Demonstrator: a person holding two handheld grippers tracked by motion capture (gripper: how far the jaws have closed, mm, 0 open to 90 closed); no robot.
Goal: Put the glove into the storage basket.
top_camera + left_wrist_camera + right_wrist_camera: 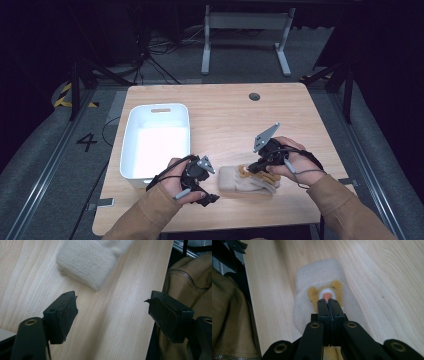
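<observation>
Right tool (328,302), jaws closed, over a cream sock (319,275); left tool (112,307) gapes empty above the wooden table (225,115).

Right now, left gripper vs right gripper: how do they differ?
Jaws: the left gripper stands wide open over bare table; the right gripper is shut, with nothing visibly clamped between its pads.
Place: the left gripper sits just short of the cream sock's cuff end; the right gripper is over the sock's bear pattern.
Shared: both are hand-held, with black jaws.
</observation>
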